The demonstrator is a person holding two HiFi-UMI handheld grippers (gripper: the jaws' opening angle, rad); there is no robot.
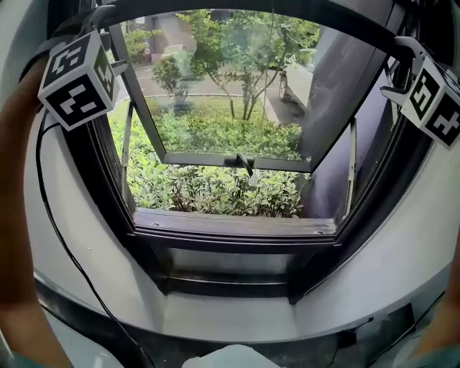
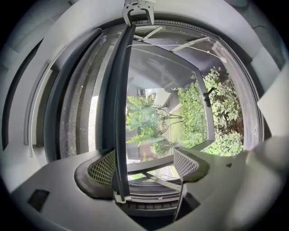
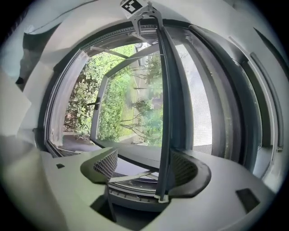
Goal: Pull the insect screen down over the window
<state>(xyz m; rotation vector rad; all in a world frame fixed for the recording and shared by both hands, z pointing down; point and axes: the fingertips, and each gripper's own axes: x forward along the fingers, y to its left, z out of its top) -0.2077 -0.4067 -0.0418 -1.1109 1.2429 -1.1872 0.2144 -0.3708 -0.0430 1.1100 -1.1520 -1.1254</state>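
Note:
The insect screen's dark pull bar [image 1: 345,18] arcs across the very top of the window opening in the head view. My left gripper [image 1: 100,29] is at its left end and my right gripper [image 1: 402,54] at its right end. In the left gripper view the bar [image 2: 119,99] runs between the jaws of the left gripper [image 2: 144,158], resting against the left pad [image 2: 103,168] with a wide gap to the other pad. In the right gripper view the bar [image 3: 165,99] lies against the right pad [image 3: 183,168] of the right gripper [image 3: 144,160]. Grey mesh [image 3: 201,103] shows beyond the bar.
The glass sash [image 1: 230,159] is swung outward, with its handle [image 1: 246,165] at the bottom rail and metal stays [image 1: 351,165] at the sides. Below lie the dark sill [image 1: 230,223] and white reveal [image 1: 79,244]. A black cable [image 1: 65,244] hangs at the left. Shrubs grow outside.

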